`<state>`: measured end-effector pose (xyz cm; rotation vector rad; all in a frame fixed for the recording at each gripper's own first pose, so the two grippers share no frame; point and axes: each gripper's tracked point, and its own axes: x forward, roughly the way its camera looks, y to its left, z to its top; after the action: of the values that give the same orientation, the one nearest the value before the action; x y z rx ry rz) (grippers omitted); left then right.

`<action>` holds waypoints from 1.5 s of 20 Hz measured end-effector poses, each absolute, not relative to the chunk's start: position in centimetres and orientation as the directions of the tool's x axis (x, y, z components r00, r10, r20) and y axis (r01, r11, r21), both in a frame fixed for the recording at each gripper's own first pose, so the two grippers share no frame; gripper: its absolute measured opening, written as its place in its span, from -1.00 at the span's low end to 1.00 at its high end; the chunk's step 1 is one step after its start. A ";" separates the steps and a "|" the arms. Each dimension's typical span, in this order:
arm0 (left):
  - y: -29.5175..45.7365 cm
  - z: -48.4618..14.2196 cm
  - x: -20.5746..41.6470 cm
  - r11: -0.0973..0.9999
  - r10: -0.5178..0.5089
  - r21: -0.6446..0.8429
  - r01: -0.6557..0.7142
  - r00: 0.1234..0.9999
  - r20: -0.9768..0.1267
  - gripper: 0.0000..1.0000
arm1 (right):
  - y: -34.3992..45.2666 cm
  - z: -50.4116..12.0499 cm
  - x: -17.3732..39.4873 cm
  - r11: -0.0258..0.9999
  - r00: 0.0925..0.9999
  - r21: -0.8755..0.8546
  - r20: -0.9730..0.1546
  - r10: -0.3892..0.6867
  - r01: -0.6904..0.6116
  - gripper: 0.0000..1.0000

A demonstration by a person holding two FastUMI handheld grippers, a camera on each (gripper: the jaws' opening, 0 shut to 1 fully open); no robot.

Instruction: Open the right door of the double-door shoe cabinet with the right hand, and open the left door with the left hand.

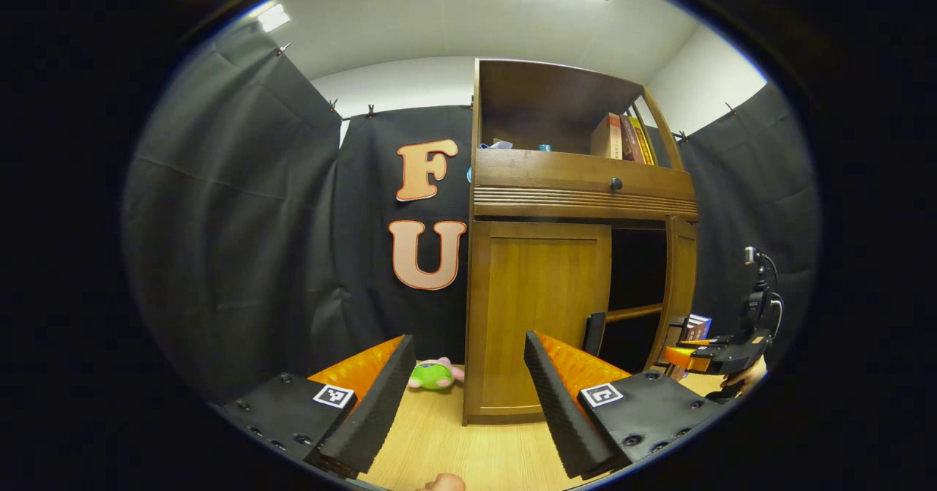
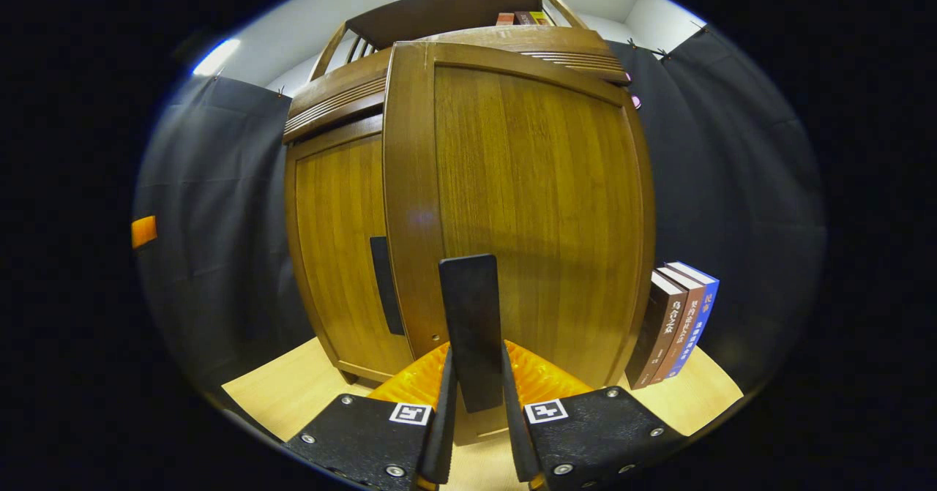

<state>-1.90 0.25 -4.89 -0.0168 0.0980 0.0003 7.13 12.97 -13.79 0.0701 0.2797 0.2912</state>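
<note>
The wooden shoe cabinet stands ahead in the left gripper view. Its left door is closed, with a dark vertical handle at its inner edge. The right door is swung outward, showing a dark interior. My left gripper is open, well short of the left door, with nothing between its fingers. In the right gripper view the right door looms close, and my right gripper is shut on its dark handle. The left door and its handle lie behind to the left.
A green plush toy lies on the wooden floor left of the cabinet base. Three books stand upright beside the cabinet's right side. More books sit on the top shelf above a drawer with a knob. Black cloth walls surround the booth.
</note>
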 end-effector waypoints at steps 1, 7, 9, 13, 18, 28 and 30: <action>-0.1 -4.9 -2.0 1.000 -0.008 -0.018 0.006 0.995 -0.099 0.93 | 12.4 -13.7 6.7 0.956 0.920 0.109 -0.262 0.291 -0.272 -0.38; -2.6 -5.0 -1.8 0.999 -0.050 -0.017 0.049 0.993 -0.105 0.93 | 9.2 -13.0 4.4 0.965 0.929 0.107 -0.262 0.261 -0.241 -0.40; -3.3 -5.4 -1.8 0.998 -0.061 -0.019 0.059 0.992 -0.112 0.90 | 8.3 -12.9 3.7 0.968 0.932 0.099 -0.261 0.250 -0.231 -0.23; -4.6 -5.6 -1.6 0.997 -0.076 -0.027 0.073 0.990 -0.120 0.94 | 5.8 -12.5 2.5 0.976 0.939 0.095 -0.267 0.216 -0.198 -0.70; -6.0 -5.5 -1.2 0.996 -0.090 -0.036 0.086 0.989 -0.117 0.94 | 2.6 -12.3 1.5 0.981 0.943 0.074 -0.271 0.191 -0.178 -0.43; -10.2 -6.1 -0.2 0.991 -0.137 -0.018 0.136 0.983 -0.126 0.94 | -4.5 -11.9 0.9 0.993 0.956 0.037 -0.270 0.116 -0.110 -0.84; -10.9 -6.3 0.1 0.990 -0.141 -0.020 0.140 0.981 -0.132 0.94 | -6.2 -11.8 1.0 0.996 0.958 0.029 -0.270 0.093 -0.088 -0.87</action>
<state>0.12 -10.88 -6.34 -0.0108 0.1335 -0.1416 1.03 -6.19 -11.76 0.0164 0.2749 0.0916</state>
